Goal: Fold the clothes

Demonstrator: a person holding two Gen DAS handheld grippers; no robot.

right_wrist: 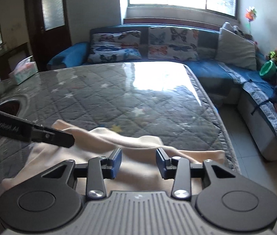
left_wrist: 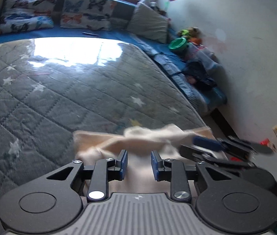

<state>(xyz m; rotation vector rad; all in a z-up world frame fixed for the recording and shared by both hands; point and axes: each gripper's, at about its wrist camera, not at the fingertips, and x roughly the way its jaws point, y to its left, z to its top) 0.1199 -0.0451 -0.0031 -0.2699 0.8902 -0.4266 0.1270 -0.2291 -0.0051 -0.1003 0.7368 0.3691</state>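
Seen along the left gripper (left_wrist: 139, 165): fingers spread apart, nothing pinched, hanging over a cream garment (left_wrist: 138, 137) rumpled at the near edge of a quilted grey table cover (left_wrist: 60, 88), with the other tool reaching in at the near right. Seen along the right gripper (right_wrist: 138, 161): fingers likewise parted and empty above the same garment (right_wrist: 118, 143), its near right end running out toward the table's right edge, one ridge bunched across the middle. Probably best done by pinching opposite corners rather than the bunched ridge, pulling the cloth flat, then keeping edges aligned. Could equally be mid-fold or being smoothed afterwards.
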